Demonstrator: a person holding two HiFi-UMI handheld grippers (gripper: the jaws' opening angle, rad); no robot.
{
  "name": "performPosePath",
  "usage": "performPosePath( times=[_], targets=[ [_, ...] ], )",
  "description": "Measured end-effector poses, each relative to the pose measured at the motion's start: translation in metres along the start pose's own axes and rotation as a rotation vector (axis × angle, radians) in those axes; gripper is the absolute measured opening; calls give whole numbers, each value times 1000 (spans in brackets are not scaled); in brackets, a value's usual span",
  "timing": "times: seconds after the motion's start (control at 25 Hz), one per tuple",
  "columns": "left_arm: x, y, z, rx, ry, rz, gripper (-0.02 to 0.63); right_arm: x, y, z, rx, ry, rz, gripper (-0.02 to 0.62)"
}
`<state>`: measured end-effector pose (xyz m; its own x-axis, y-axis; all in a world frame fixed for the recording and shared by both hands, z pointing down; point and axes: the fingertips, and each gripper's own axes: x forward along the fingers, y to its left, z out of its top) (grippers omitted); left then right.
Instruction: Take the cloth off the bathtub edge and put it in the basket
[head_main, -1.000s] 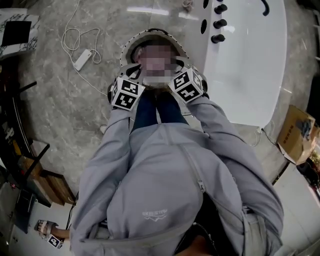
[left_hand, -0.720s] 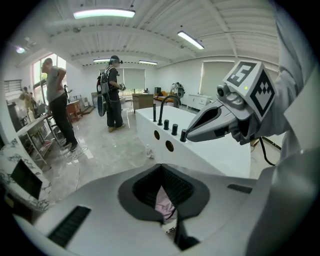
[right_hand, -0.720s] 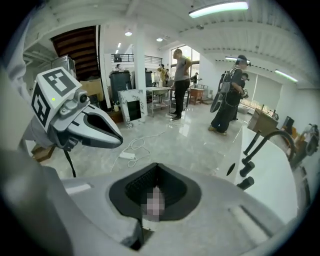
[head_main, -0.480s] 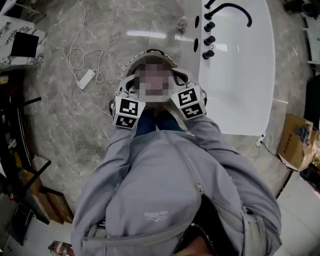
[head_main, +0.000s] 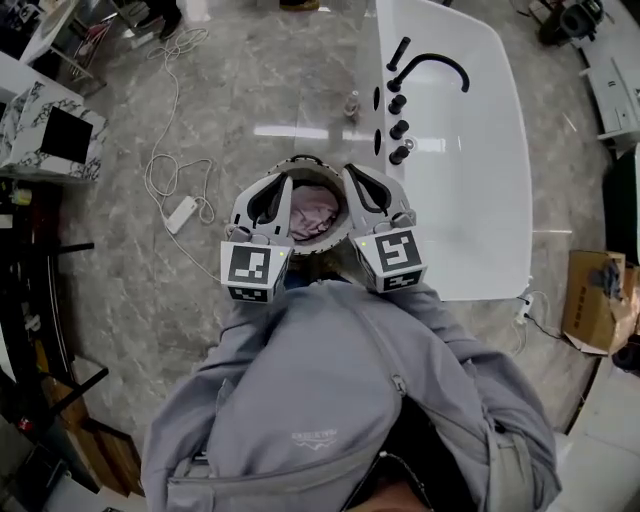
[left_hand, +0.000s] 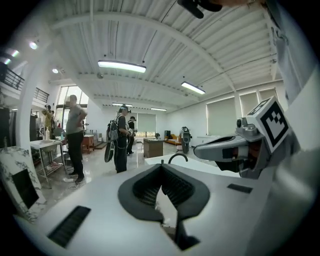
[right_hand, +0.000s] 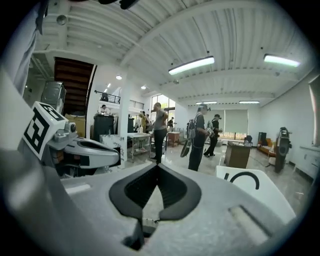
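Observation:
In the head view both grippers are held up side by side in front of the person, pointing away. The left gripper (head_main: 284, 182) and right gripper (head_main: 350, 172) are shut with nothing between their jaws. Between and below them a round basket (head_main: 300, 162) stands on the floor, with the pink cloth (head_main: 313, 212) lying inside it. The white bathtub (head_main: 470, 170) with its black faucet (head_main: 432, 66) is just right of the basket. The left gripper view shows the left gripper (left_hand: 161, 167) with its jaws together. The right gripper (right_hand: 158, 166) looks the same in the right gripper view.
A white power strip (head_main: 182, 213) and its cable lie on the marble floor to the left. A cardboard box (head_main: 592, 290) sits at the right. Dark furniture lines the left edge. Several people (right_hand: 201, 131) stand in the hall beyond.
Both grippers have risen from low over the basket and levelled out, pointing across the room. The basket, hidden behind them before, now shows the pink cloth inside.

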<state>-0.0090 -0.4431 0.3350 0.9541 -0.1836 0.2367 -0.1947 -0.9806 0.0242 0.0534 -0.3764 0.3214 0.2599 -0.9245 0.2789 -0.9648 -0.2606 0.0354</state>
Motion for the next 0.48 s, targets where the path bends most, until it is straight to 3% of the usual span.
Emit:
performPosePath(
  times=[0.24, 0.48],
  targets=[
    [-23, -3, 53, 27, -135, 65, 5, -33, -10, 46, -7, -141, -83, 5],
    [-32, -9, 60, 42, -173, 92, 5, -50, -15, 51, -24, -198, -105, 5]
  ],
)
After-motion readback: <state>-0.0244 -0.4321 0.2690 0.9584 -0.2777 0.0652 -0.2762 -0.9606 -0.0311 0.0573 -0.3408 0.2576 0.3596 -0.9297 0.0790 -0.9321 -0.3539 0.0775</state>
